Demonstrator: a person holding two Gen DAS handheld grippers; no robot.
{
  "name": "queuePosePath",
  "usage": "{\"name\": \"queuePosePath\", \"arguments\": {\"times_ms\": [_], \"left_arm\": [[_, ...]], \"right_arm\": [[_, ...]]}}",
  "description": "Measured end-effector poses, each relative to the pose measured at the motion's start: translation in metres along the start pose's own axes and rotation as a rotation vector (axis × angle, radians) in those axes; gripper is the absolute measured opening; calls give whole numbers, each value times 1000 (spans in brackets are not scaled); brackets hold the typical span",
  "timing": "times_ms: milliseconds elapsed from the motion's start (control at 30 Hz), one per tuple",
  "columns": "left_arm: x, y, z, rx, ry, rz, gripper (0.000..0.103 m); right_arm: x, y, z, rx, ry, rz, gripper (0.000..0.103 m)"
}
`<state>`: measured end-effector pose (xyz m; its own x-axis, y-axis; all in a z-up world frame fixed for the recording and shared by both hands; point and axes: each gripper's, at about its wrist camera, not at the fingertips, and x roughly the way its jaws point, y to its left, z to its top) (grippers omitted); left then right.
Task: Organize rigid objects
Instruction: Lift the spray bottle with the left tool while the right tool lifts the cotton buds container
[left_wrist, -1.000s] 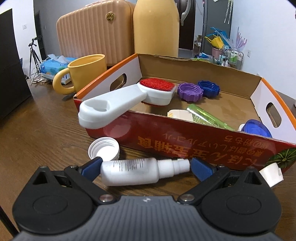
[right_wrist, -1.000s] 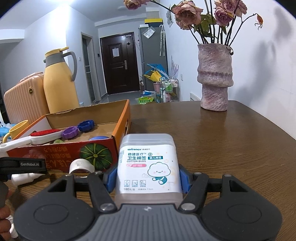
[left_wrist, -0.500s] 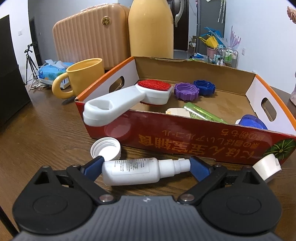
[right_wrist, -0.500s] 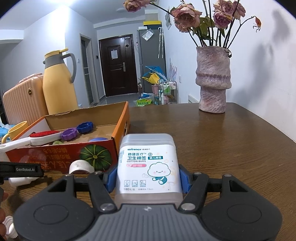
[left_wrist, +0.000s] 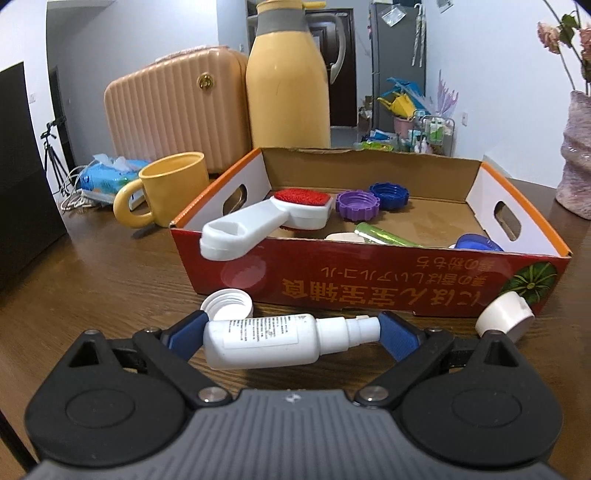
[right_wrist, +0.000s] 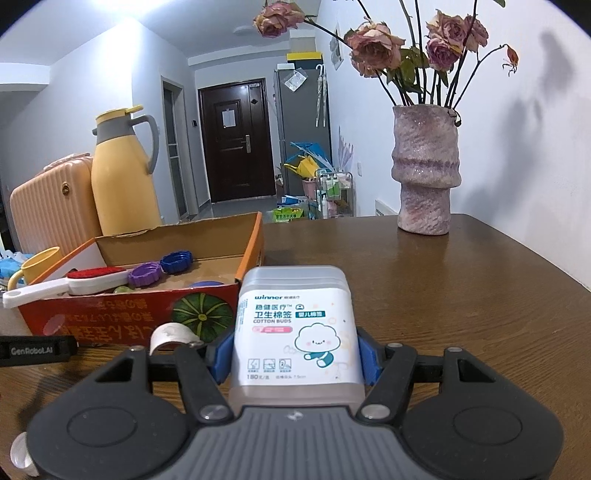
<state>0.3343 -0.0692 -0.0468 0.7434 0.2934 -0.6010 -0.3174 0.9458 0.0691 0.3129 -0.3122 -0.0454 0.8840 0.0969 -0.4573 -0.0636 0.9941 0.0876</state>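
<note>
Basically, cardboard box (left_wrist: 369, 288) mid-frame holds red-topped brush (left_wrist: 266, 221), purple cap (left_wrist: 356, 204), blue cap (left_wrist: 388, 192), green tube (left_wrist: 384, 236) partly hidden behind its front wall. Lower centre, left gripper (left_wrist: 291, 332) clamps white spray bottle (left_wrist: 273, 339) end to end. Right gripper (right_wrist: 291, 354) clamps cotton bud box (right_wrist: 295, 332), bottom cut off.
</note>
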Motion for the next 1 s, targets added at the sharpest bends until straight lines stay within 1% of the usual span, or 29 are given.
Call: {"name": "queuePosePath", "arguments": {"times_ms": [333,567,733,1000], "left_arm": [[-28,7,-8,34,-57,-57,99],[-50,15,-10,55,-101,-116,99],[-64,20,-8,69,-129,-164,99],[-78,26,4,74,-180,-203,99]], "right_arm": [[-9,12,1,-7,-19,14,64],[-16,27,4,-20,-32,39,64],[-21,39,9,-33,-44,49,64],[-22,56,22,-47,-62,66,64]]}}
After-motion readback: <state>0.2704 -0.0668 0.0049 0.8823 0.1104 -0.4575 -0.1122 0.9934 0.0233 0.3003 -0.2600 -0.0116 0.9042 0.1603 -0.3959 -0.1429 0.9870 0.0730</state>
